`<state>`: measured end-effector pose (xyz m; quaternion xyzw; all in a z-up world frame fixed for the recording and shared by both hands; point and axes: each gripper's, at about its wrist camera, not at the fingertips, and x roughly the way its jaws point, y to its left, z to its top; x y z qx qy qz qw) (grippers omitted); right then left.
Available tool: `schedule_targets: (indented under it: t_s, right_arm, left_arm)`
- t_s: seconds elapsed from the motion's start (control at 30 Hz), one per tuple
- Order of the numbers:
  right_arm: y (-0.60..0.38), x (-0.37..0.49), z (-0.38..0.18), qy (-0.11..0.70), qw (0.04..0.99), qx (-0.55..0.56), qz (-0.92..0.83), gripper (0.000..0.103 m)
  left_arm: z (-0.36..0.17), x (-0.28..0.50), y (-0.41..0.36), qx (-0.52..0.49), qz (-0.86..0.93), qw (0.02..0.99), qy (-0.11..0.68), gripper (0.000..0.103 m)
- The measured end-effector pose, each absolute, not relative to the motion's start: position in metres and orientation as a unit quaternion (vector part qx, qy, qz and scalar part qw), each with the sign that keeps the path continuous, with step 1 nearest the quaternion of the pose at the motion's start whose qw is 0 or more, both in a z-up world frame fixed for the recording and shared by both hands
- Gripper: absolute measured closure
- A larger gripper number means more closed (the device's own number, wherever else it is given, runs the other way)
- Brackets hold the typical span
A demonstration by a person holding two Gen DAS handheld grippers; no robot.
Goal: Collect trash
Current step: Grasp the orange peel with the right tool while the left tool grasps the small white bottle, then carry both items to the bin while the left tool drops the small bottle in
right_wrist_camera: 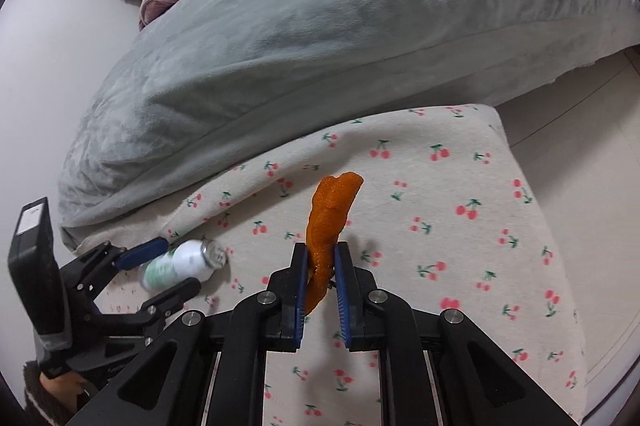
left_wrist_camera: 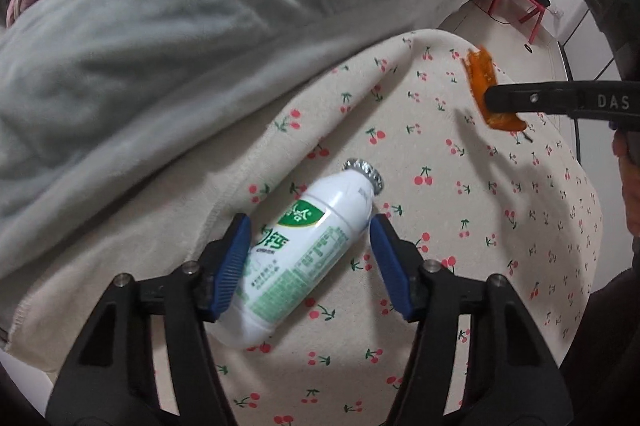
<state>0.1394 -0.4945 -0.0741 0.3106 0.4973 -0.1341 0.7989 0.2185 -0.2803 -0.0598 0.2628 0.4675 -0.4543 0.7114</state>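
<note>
The light was soft and even, a cool indoor white with no glare. The orange peel (left_wrist_camera: pixel 486 88) threw a faint shadow onto the cherry-print sheet (left_wrist_camera: pixel 460 194). Both fisheye views bowed the grey blanket (right_wrist_camera: pixel 340 26) and darkened at the corners. The bottle (right_wrist_camera: pixel 176 264) looked slightly smeared in the right wrist view.
</note>
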Motion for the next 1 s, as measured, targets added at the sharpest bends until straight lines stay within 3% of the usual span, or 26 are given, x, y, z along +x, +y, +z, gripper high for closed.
schedule_targets:
  t_s: [0.13,0.2,0.5,1.0]
  right_arm:
    - [-0.509,0.120,-0.075,0.501,0.797,0.308,-0.137,0.089]
    - [-0.511,0.116,-0.075,0.503,0.795,0.309,-0.136,0.089]
    - [-0.505,0.111,-0.064,0.502,0.801,0.304,-0.120,0.089]
    - [-0.427,0.116,-0.023,0.487,0.824,0.288,-0.036,0.089]
  left_arm:
    - [-0.071,0.216,-0.272,0.254,-0.439,0.711,0.488,0.045]
    - [-0.069,0.211,-0.264,0.242,-0.433,0.719,0.487,0.056]
    - [-0.060,0.214,-0.220,0.104,-0.379,0.748,0.535,0.065]
    - [-0.014,0.191,-0.108,0.049,-0.294,0.799,0.522,0.065]
